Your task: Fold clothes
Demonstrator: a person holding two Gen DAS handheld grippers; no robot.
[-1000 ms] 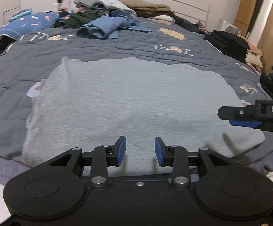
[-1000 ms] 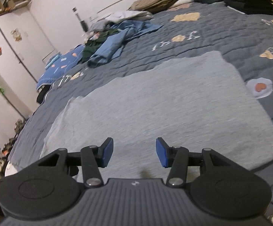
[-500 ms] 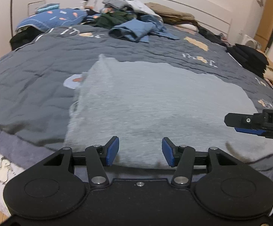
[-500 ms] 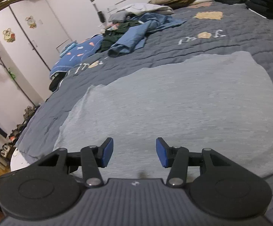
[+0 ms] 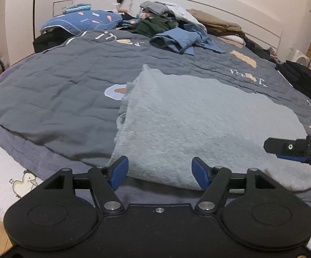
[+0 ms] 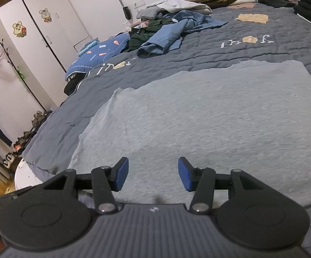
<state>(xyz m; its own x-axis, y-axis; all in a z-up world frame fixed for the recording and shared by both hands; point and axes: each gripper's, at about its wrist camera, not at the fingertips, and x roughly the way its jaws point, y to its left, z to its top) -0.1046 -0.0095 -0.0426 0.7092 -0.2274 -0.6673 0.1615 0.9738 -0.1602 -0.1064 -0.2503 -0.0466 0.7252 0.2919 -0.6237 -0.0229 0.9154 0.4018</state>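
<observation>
Left wrist view: left gripper [image 5: 159, 173] jaws just widened, nothing between them; grey garment [image 5: 198, 124] flat on quilt [image 5: 48, 94], frame centre. Right gripper [image 6: 152, 174] half-spread, empty, over garment's lower edge.

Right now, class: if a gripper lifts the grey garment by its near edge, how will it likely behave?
The grey garment would probably droop: it lies flat and follows the quilt. Its rumpled left edge suggests that it bunches when pushed. It looks light, being thin cloth.

A white wardrobe [image 6: 46, 32] with animal stickers stands against pale walls beside the white headboard [image 5: 230, 15].
</observation>
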